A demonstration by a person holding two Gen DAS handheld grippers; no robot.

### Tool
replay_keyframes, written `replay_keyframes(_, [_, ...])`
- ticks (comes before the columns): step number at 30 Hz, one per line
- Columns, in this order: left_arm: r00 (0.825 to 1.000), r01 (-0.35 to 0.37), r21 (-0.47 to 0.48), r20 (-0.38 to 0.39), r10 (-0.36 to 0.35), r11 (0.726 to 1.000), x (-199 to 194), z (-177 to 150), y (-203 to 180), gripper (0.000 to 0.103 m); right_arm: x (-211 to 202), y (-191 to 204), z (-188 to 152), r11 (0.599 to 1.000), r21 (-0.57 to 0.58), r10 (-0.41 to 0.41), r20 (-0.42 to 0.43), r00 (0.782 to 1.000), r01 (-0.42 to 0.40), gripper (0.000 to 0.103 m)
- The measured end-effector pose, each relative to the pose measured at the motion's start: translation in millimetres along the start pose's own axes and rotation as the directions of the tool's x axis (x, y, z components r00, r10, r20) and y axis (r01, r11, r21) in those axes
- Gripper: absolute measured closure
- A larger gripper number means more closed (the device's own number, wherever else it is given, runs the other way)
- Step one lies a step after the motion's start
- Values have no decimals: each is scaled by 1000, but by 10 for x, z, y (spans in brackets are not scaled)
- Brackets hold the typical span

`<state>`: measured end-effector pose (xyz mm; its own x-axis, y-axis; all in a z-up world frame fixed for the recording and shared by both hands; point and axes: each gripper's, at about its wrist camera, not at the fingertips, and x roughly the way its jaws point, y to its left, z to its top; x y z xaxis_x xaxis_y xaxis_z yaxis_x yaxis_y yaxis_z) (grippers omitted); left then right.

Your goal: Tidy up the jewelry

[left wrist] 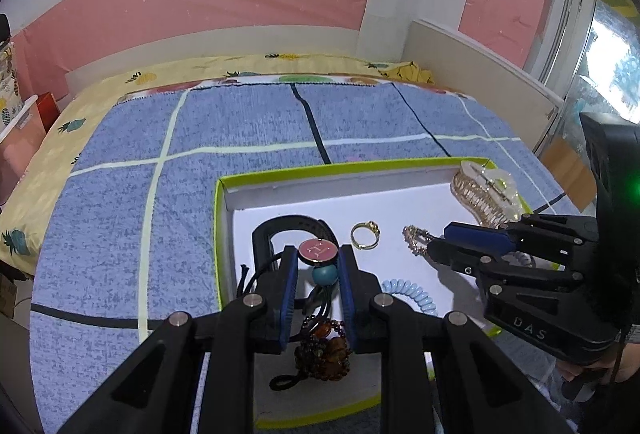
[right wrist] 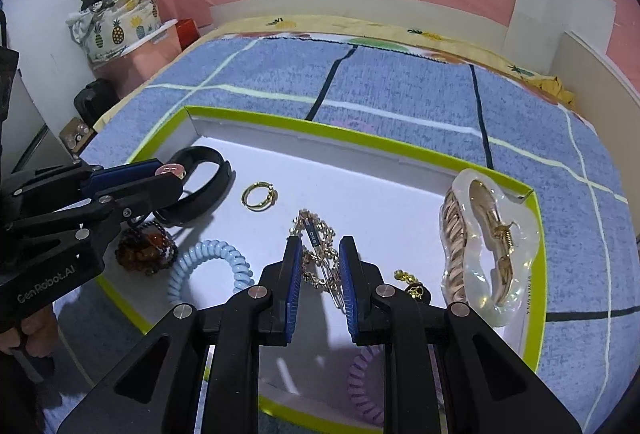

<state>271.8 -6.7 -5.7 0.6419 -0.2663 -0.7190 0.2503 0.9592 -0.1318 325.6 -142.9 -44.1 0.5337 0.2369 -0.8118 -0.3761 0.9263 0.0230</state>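
Note:
A white box with a green rim [left wrist: 218, 234] lies on the blue checked blanket. Over its left part my left gripper [left wrist: 318, 254] is shut on a hair tie whose pink disc [left wrist: 318, 249] sits between the blue pads; its teal bead and black cords hang below. My right gripper [right wrist: 320, 246] is shut on a gold chain hair clip [right wrist: 320, 258], low over the box floor. From the left wrist view, the clip [left wrist: 416, 240] sticks out of the right gripper [left wrist: 436, 244].
In the box lie a black band [right wrist: 212, 170], gold ring [right wrist: 260, 196], clear claw clip [right wrist: 488, 246], light blue spiral tie [right wrist: 212, 262], amber bead bracelet [right wrist: 146, 246], gold earring [right wrist: 412, 284] and purple spiral tie [right wrist: 362, 386]. Bags stand far left.

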Motion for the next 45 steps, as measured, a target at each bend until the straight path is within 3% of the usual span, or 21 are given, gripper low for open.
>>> replay_keyframes(11, [1000, 1, -10, -24, -1, 1000, 60, 12, 27, 81, -127, -13, -4, 1000, 11, 7, 24, 1000, -7, 79])
replay_keyframes(20, [1000, 2, -18, -9, -2, 1000, -109, -40, 9, 79, -470, 16, -125, 1000, 20, 19, 82, 996, -21, 73])
replay_keyframes(30, [999, -15, -11, 50, 16, 1000, -681, -306, -170, 76, -1029, 3, -503, 998, 51, 26, 150, 988, -34, 72])
replay_keyframes(40, [995, -36, -18, 92, 37, 999, -1262, -782, -444, 75, -1558, 138, -1034, 999, 51, 7, 197, 980, -17, 71])
replay_keyframes(45, [994, -25, -55, 106, 31, 998, -1480, -1021, -507, 75, -1761, 268, -1278, 999, 43, -2, 215, 977, -8, 61])
